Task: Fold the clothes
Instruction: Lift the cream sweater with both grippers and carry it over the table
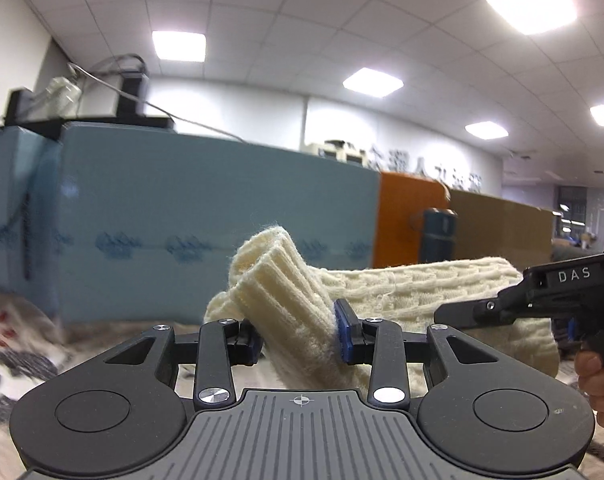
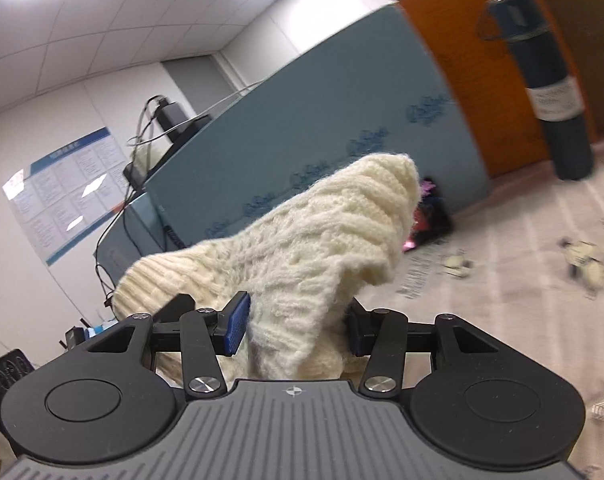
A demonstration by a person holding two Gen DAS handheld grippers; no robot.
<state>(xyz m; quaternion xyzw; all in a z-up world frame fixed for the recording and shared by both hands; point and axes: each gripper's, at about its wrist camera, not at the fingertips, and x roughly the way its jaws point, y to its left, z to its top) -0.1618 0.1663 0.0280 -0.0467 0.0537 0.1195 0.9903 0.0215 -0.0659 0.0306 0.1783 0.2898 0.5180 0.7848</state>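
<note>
A cream cable-knit sweater [image 1: 402, 288] is held up off the table between both grippers. My left gripper [image 1: 299, 338] is shut on its ribbed hem, which sticks up between the blue pads. My right gripper [image 2: 295, 330] is shut on another bunched part of the sweater [image 2: 302, 248], which drapes over the fingers. The right gripper also shows in the left wrist view [image 1: 502, 308] at the right, gripping the sweater's far end.
A patterned cloth [image 2: 502, 300] covers the table. A blue partition [image 1: 201, 216] and an orange panel [image 1: 410, 216] stand behind it. A dark blue flask [image 2: 550, 88] stands at the back right. A small dark and pink object [image 2: 430, 216] lies by the partition.
</note>
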